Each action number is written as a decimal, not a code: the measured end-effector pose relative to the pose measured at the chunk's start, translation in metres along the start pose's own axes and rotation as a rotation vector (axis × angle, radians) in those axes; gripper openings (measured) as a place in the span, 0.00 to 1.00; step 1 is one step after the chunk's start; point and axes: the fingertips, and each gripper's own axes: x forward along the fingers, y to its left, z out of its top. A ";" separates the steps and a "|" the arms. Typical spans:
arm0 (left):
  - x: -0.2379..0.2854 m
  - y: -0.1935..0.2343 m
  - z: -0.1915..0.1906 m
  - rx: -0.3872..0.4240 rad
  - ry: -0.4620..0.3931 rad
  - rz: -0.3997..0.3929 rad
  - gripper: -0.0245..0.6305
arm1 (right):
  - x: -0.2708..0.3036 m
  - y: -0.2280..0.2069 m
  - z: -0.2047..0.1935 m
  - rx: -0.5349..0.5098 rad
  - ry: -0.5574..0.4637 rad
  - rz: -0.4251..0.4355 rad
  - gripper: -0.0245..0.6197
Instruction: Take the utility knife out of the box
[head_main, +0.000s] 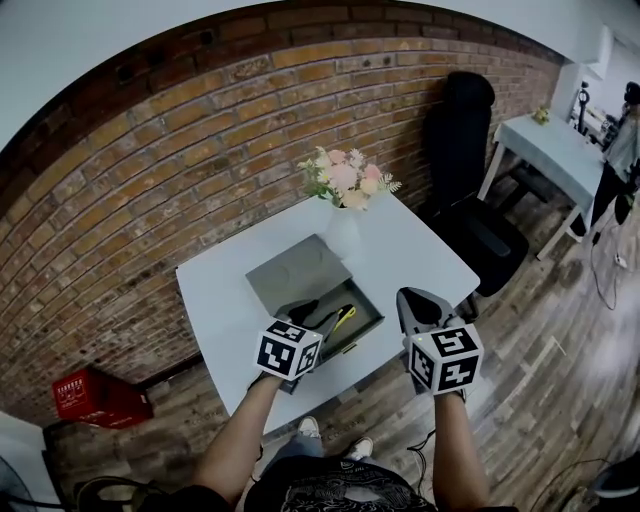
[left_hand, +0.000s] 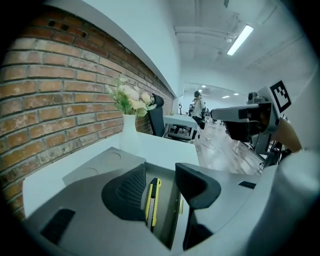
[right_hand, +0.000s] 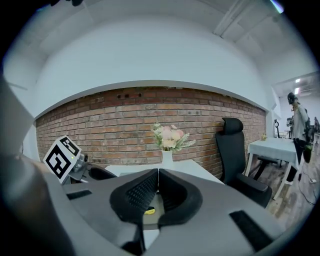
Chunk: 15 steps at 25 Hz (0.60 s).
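Note:
A yellow and black utility knife (head_main: 341, 318) lies in an open grey box (head_main: 372, 312) near the front of the white table (head_main: 215, 300). The box's lid (head_main: 298, 272) stands behind it. My left gripper (head_main: 316, 318) hangs over the box's left part. In the left gripper view its jaws (left_hand: 161, 172) stand open, with the knife (left_hand: 152, 201) lying lengthwise below the gap and untouched. My right gripper (head_main: 418, 300) is over the table's front right corner, right of the box. Its fingers (right_hand: 158, 172) are shut together, empty.
A white vase of pink flowers (head_main: 342, 225) stands just behind the lid. A black office chair (head_main: 465, 150) is past the table's right side, and a second white table (head_main: 555, 150) and a person (head_main: 625, 145) are farther right. A red crate (head_main: 95, 397) sits on the floor by the brick wall.

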 end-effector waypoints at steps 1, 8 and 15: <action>0.006 0.000 -0.004 0.005 0.018 -0.018 0.33 | 0.003 0.000 -0.001 0.001 0.004 -0.004 0.07; 0.043 0.007 -0.036 -0.007 0.142 -0.122 0.35 | 0.022 -0.004 -0.003 0.009 0.030 -0.058 0.07; 0.075 0.010 -0.063 0.020 0.266 -0.178 0.36 | 0.029 -0.013 -0.011 0.032 0.050 -0.111 0.07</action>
